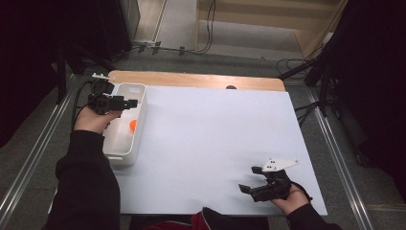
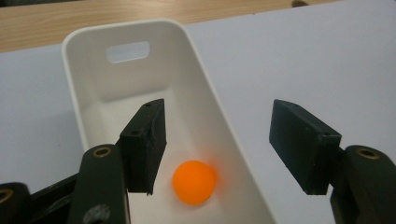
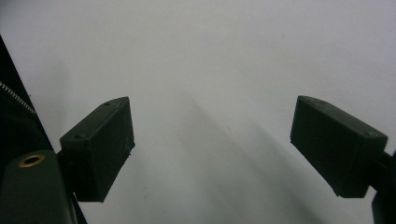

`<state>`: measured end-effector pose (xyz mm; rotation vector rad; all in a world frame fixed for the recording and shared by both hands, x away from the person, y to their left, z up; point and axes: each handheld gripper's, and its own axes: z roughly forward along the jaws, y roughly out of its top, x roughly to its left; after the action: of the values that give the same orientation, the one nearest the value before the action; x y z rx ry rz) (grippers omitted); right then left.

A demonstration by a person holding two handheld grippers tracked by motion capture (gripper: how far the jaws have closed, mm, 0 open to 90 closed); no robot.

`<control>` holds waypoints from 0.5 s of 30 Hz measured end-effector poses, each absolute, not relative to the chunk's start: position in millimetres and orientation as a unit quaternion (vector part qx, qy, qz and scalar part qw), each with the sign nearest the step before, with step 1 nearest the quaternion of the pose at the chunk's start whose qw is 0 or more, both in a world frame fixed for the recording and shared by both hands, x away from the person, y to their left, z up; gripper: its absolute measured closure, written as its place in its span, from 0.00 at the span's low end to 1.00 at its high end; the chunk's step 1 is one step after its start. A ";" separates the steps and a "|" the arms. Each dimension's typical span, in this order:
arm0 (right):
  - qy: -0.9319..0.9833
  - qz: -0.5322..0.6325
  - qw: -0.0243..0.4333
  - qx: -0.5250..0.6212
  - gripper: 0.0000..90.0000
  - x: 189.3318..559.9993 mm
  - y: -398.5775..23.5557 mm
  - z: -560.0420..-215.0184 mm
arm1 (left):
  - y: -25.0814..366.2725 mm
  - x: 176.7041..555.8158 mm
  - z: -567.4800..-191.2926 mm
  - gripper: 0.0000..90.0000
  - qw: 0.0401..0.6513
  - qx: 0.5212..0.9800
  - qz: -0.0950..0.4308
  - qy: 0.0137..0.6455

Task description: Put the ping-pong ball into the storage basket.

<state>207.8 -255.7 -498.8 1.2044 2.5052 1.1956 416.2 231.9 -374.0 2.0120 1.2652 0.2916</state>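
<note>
Dropping done: orange ball (image 2: 194,182) lies in white bin (image 2: 205,88), left gripper (image 2: 219,149) jaws apart, empty; right gripper (image 3: 212,149) jaws wide apart, idle. Next: pull left clear.

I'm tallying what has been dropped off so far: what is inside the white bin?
One orange ball lies on the floor of the white bin. The left gripper, open, hides part of the near end; the rest of the floor is bare.

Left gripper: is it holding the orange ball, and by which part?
Nothing is held. The left gripper is open above the white bin; the orange ball lies loose inside it.
</note>
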 end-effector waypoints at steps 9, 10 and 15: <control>0.831 0.389 0.061 0.392 0.14 203.5 -251.4 -496.9 | 211.8 406.9 -366.0 0.37 0.389 0.796 0.090 0.455; 0.831 0.389 0.061 0.392 0.14 203.5 -251.4 -496.9 | 211.8 406.9 -366.0 0.37 0.389 0.796 0.090 0.455; 0.833 0.388 0.063 0.389 0.14 202.5 -248.1 -496.2 | 199.7 405.2 -366.6 0.37 0.395 0.806 0.068 0.435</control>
<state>202.5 -248.1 -496.2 1.1768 2.5175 1.1720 405.2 199.7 -366.6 2.0449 1.1035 0.1713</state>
